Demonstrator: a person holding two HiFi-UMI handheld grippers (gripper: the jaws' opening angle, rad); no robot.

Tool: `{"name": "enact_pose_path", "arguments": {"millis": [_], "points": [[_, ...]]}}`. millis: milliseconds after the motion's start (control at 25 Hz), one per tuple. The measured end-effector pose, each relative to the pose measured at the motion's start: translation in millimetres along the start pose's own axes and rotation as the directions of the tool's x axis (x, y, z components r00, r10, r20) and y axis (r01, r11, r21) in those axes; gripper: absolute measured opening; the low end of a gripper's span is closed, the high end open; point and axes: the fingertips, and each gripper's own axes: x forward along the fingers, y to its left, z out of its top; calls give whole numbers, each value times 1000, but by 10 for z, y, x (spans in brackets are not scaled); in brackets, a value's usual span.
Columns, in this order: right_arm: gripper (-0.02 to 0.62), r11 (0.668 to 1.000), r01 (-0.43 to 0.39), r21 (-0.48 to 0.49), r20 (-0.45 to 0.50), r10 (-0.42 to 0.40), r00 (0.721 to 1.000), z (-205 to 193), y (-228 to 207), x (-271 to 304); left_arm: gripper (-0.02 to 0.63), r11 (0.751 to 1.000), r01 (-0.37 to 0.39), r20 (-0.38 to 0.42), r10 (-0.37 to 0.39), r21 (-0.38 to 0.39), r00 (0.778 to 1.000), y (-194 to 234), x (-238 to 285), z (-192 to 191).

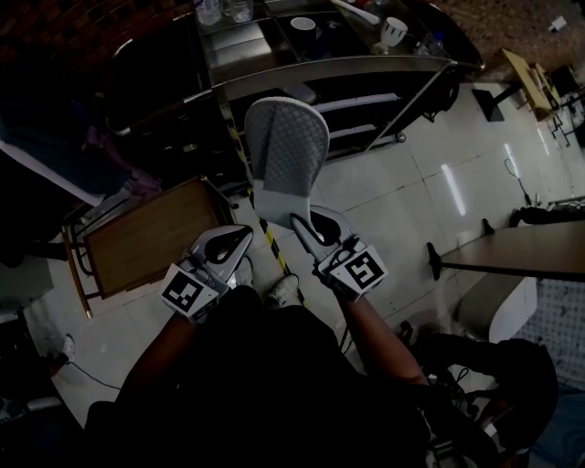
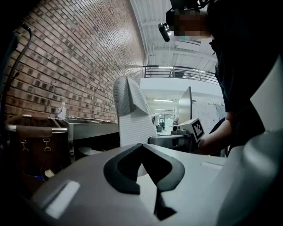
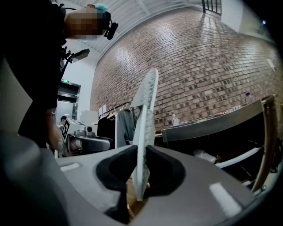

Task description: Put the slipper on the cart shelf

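Observation:
A grey quilted slipper [image 1: 286,155] with a white sole is held up in the air in front of the metal cart [image 1: 347,69]. My right gripper [image 1: 300,222] is shut on its heel end; in the right gripper view the thin sole [image 3: 143,132] stands edge-on between the pads. My left gripper [image 1: 239,239] is beside it to the left, shut with nothing in it. The left gripper view shows the slipper [image 2: 131,115] upright beyond the closed jaws, and the right gripper [image 2: 177,140] holding it.
The cart's top holds a cup [image 1: 393,30], a bowl [image 1: 303,25] and bottles [image 1: 222,10]. Lower shelf rails [image 1: 361,102] show beneath. A wooden tray stand [image 1: 151,236] sits at left. A dark table [image 1: 521,251] stands at right. Yellow-black tape [image 1: 272,245] runs along the tiled floor.

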Motion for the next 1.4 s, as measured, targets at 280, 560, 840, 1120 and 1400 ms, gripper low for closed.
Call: {"name": "enact_pose_path", "arguments": {"millis": [280,560,840,1120,1400], "points": [[64,1000,1,-2,-31,-1,1000,-118,-190,89,2,1000,25,-14,-26,-16,1000,139,220,-112],[64,1000,-27,-1,-98,27,995,-252,-351,312,2,996,89,16,-89,5,996,399,467,-63],[64,992,-67,104,-197,86,977,-602,-503,567,2,993,121,31,-121,-1,992,705,533,-83],[64,967,-76,244,-271,143,952,-1061,-740,681,2,993,116,40,-116,14,992,914,631,-127],[64,900,-63,431,-356,234,905,-1621,-1088,682,2,998,59,48,-60,14,997,1050,880,-184]]}}
